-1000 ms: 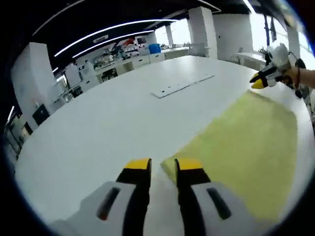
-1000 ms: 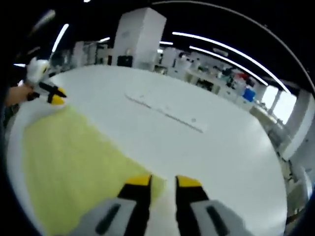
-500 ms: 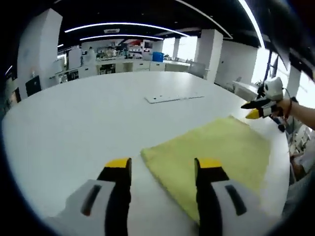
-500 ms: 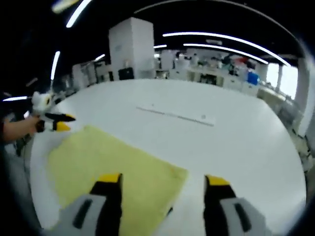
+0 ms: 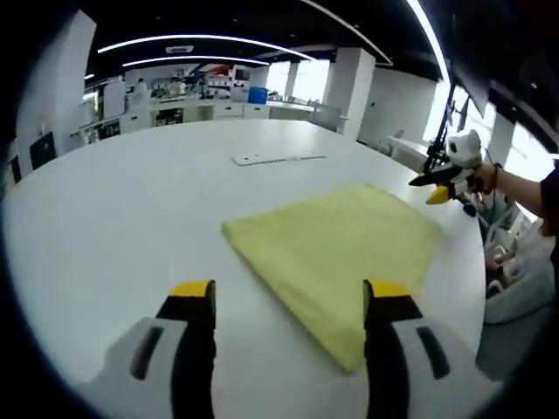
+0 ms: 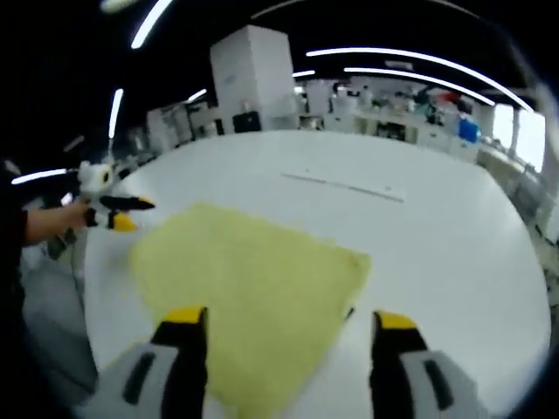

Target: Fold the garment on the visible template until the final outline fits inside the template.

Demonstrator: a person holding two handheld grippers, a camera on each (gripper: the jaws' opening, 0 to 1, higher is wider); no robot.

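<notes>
One yellow garment (image 5: 341, 249) flat on a white table (image 5: 113, 209), lab benches (image 5: 188, 105) behind.

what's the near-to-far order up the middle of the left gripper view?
Left gripper, jaws open → folded yellow cloth → bare white table → flat white template strip → lab benches at the back.

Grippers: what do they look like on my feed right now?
Left gripper and right gripper match: two white-grey jaws with dark inner faces, yellow tips and a dark slot on each. Seen from across the table, each has a white body and black-yellow jaws. The person wears dark sleeves.
</notes>
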